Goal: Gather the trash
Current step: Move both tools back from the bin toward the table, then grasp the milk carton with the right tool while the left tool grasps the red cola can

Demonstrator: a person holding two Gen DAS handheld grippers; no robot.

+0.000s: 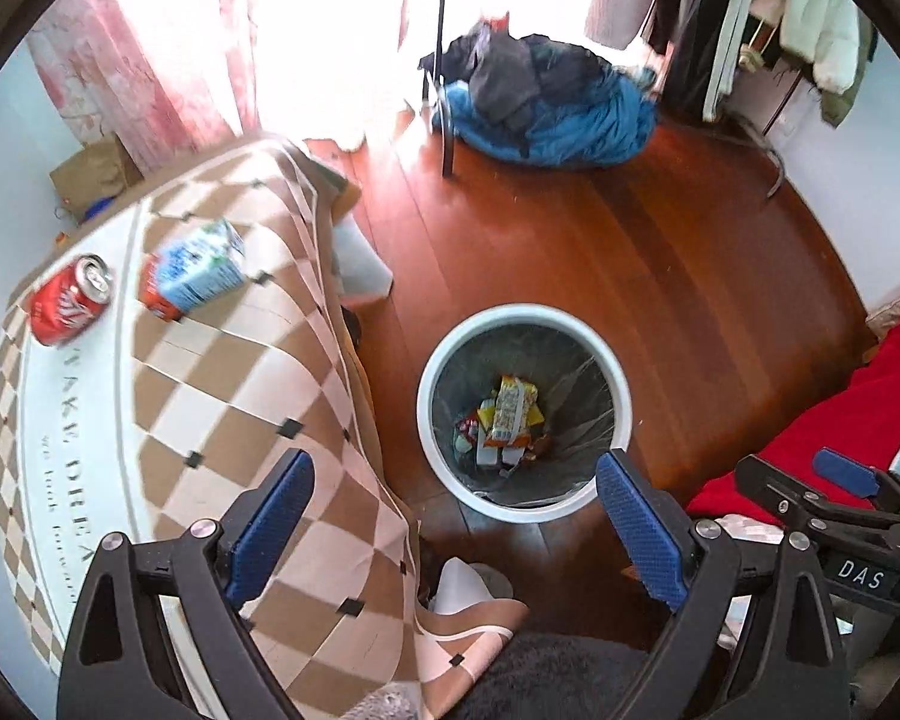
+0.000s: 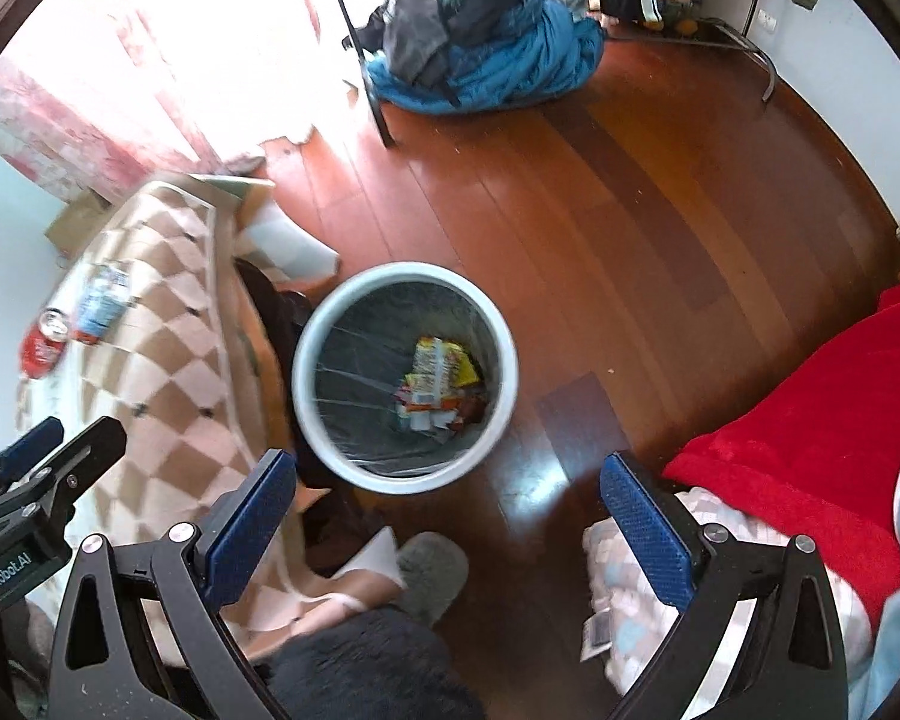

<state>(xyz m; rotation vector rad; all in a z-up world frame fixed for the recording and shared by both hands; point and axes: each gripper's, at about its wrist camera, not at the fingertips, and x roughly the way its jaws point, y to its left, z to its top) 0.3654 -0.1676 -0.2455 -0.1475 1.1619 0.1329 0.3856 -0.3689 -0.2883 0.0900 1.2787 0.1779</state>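
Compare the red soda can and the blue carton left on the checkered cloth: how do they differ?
The red soda can is round metal with a silver pull-tab top; the blue carton is boxy, blue and white with an orange end. The can lies nearer the cloth's pale printed band, the carton on the brown checks. Both lie on their sides on the checkered cloth, outside the trash bin, untouched by either gripper.

My left tongs [image 1: 456, 516] hang with the jaws spread wide, nothing between the blue pads [image 1: 642, 531], pointing steeply down. My right tongs [image 2: 447, 516] are the same: jaws wide apart, blue pads [image 2: 645, 534] bare, tipped down at much the same angle. Both sit side by side, near each other and level; from the left wrist camera I see the right tongs at the lower right edge, and from the right wrist camera the left tongs at the lower left. Neither touches anything.
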